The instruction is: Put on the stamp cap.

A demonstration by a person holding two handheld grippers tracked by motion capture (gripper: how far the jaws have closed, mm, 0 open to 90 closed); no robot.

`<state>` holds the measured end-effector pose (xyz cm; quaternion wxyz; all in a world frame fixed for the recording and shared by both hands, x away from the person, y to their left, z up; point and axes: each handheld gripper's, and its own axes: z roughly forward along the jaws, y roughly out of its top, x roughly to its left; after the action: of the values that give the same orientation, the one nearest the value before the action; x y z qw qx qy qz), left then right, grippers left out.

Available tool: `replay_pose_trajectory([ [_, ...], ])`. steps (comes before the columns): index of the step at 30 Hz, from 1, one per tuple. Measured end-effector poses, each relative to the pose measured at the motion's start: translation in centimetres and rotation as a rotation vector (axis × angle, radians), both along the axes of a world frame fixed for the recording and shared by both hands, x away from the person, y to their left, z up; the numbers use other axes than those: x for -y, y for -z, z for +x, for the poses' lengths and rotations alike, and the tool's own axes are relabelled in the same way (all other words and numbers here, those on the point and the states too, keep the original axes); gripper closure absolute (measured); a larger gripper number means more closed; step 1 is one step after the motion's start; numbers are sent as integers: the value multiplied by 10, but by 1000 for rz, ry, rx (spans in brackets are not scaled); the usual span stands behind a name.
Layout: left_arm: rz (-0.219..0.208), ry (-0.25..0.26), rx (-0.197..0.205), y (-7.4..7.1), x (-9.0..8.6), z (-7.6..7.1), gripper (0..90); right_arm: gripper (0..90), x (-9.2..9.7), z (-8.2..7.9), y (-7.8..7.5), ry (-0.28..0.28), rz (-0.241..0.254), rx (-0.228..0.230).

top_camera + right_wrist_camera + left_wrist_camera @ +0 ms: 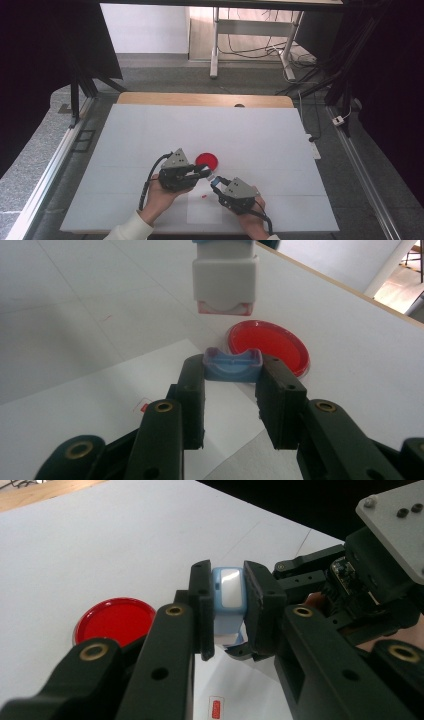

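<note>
— What's the person up to, starting on the left?

— The left gripper [227, 607] is clamped on a small pale blue and white case [229, 592], holding it off the white table [150, 130], just in front of the red dish [206, 160]. From the right gripper's camera the case [225, 277] hangs open-end down, with something reddish at its mouth.

— And the red dish itself?

— It sits on the table untouched, close behind the two grippers. There's also a tiny red bit [204, 198] lying on a paper sheet [205, 212] near the front edge.

— The right side?

— The right gripper [231, 371] has its jaws pinched on a blue cap [232, 365], below and apart from the case. So I'd say the cap is off and the two halves are separated.

— What comes next, you think?

— My guess is either emptying the case toward the dish or fitting the cap on. Either way the left hand must keep the case steady while the right lines the cap up squarely with the opening; a tilt would jam it.
</note>
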<state>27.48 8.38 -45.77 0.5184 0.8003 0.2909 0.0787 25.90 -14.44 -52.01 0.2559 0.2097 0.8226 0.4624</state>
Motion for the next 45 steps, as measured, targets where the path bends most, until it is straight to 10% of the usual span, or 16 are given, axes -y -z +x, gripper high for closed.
replay_pose_trajectory([
  [45, 2, 1, -4, 7, 12, -2, 754, 646, -2, -2, 0, 23, 7, 19],
])
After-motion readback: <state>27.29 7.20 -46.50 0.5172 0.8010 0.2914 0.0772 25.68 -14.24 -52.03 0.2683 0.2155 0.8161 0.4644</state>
